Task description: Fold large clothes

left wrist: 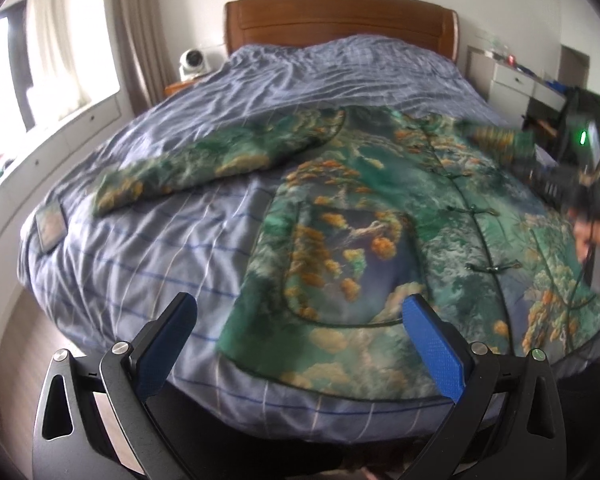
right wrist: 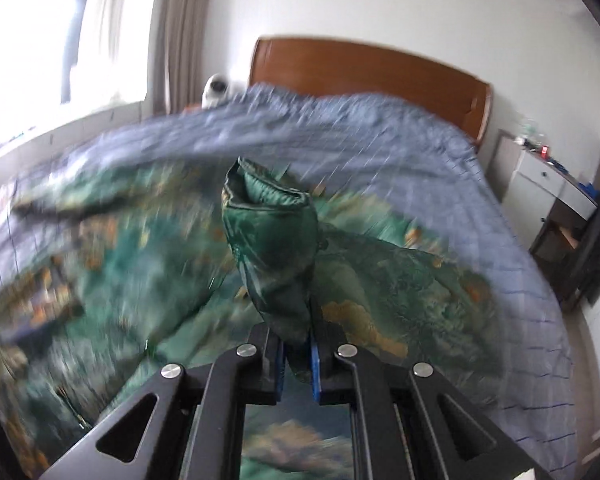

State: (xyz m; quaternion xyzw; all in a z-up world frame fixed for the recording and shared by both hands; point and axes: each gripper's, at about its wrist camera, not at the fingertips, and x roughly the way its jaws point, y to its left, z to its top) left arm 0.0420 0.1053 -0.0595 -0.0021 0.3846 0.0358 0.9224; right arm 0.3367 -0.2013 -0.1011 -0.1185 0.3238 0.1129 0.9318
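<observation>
A large green padded jacket with orange and blue landscape print lies spread front-up on the bed, its left sleeve stretched out to the left. My left gripper stands open above the jacket's near hem, nothing between its blue pads. In the right wrist view my right gripper is shut on the jacket's right sleeve, whose cuff sticks up beyond the fingers, lifted over the blurred jacket body. The left wrist view shows that gripper at the right edge, held by a hand.
The bed has a blue-grey striped cover and a wooden headboard. A small flat pouch lies near the bed's left edge. A nightstand with a white camera stands left, a white desk right, a window at far left.
</observation>
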